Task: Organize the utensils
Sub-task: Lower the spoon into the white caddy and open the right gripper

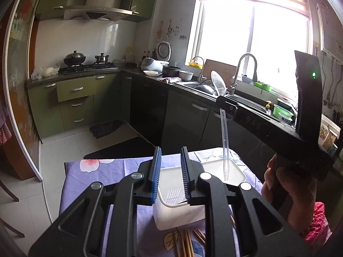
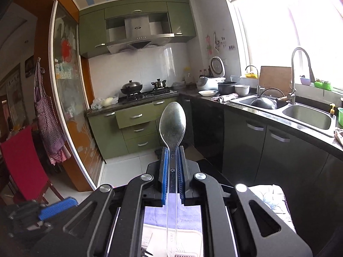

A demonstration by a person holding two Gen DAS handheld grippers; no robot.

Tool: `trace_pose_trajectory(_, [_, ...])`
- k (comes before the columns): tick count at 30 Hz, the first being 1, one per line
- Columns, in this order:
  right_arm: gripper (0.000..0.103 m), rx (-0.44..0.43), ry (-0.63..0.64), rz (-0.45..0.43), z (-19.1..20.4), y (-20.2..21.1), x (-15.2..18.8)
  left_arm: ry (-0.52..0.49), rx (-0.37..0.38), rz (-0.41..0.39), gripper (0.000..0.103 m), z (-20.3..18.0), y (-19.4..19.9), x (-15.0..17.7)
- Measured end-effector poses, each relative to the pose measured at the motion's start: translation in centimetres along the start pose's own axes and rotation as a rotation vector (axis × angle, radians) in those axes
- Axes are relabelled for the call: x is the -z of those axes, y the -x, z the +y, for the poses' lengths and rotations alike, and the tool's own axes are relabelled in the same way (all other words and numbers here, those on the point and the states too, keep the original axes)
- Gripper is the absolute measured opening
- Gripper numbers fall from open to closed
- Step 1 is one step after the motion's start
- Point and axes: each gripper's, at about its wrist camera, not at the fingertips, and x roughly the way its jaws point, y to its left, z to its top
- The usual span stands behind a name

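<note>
My right gripper (image 2: 172, 150) is shut on a clear plastic spoon (image 2: 172, 122), bowl up, handle hanging down into a white utensil holder (image 2: 186, 235). In the left wrist view the right gripper (image 1: 223, 100) holds the spoon (image 1: 224, 141) upright with its handle tip inside the holder's far compartment (image 1: 216, 165). My left gripper (image 1: 170, 160) is open and empty, its blue pads on either side of the holder's near compartment (image 1: 171, 192). Several wooden chopsticks (image 1: 186, 244) lie on the purple flowered cloth (image 1: 107, 171) in front of the holder.
The table (image 1: 70, 171) stands in a kitchen, with dark cabinets and a sink counter (image 1: 193, 85) behind. A person's hand (image 1: 285, 192) holds the right gripper. A red chair (image 2: 23, 165) stands at the left. The left gripper's blue pad (image 2: 57, 207) shows low left in the right wrist view.
</note>
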Motion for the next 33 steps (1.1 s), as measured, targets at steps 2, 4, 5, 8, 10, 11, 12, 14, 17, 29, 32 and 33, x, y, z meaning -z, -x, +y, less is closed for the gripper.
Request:
trace_pose_trajectory(2, [0.01, 0.005, 0.004, 0.007, -0.3, -0.2, 0.9, -0.005, 0.0, 0.009, 0.018, -0.2, 0.1, 0.3])
trace_pose_trajectory(4, [0.01, 0.004, 0.011, 0.02, -0.7, -0.1, 1.8, -0.016, 0.0, 0.01, 0.018, -0.4, 0.3, 0.5])
trace_pose_trajectory(5, [0.01, 0.0, 0.013, 0.021, -0.9, 0.1, 2.2, -0.019, 0.001, 0.011, 0.018, -0.5, 0.4, 0.6])
trace_pose_trajectory(8, [0.01, -0.018, 0.022, 0.018, -1.3, 1.4, 3.7, -0.019, 0.007, 0.021, 0.018, -0.6, 0.5, 0.8])
trace_pose_trajectory(10, [0.01, -0.029, 0.03, 0.012, -1.4, 2.5, 4.6, -0.022, 0.004, 0.028, 0.018, -0.7, 0.5, 0.9])
trace_pose_trajectory(11, [0.01, -0.027, 0.042, 0.009, -1.4, 3.1, 5.0, -0.022, 0.006, 0.032, 0.018, -0.8, 0.5, 1.0])
trace_pose_trajectory(12, [0.01, -0.021, 0.057, 0.011, -1.2, 3.5, 5.4, -0.024, 0.008, 0.036, 0.018, -1.0, 0.5, 1.0])
trace_pose_trajectory(14, [0.01, -0.014, 0.079, 0.021, -1.0, 4.3, 6.2, -0.033, 0.006, 0.042, 0.018, -1.3, 0.6, 1.1])
trace_pose_trajectory(17, [0.01, -0.013, 0.088, 0.047, -0.9, 4.9, 7.2, -0.038, 0.008, 0.048, 0.018, -1.8, 1.0, 1.3])
trace_pose_trajectory(29, [0.025, -0.025, 0.109, 0.072, -0.9, 10.1, 9.1, -0.05, -0.017, 0.112, 0.022, -2.7, 3.7, 3.6])
trace_pose_trajectory(32, [0.036, -0.011, 0.125, 0.101, -1.1, 11.9, 9.8, -0.038, -0.029, 0.208, 0.022, -2.3, 3.1, 5.6])
trace_pose_trajectory(33, [0.036, -0.007, 0.13, 0.117, -1.2, 12.5, 10.3, -0.028, -0.032, 0.254, 0.022, -2.2, 2.6, 6.5])
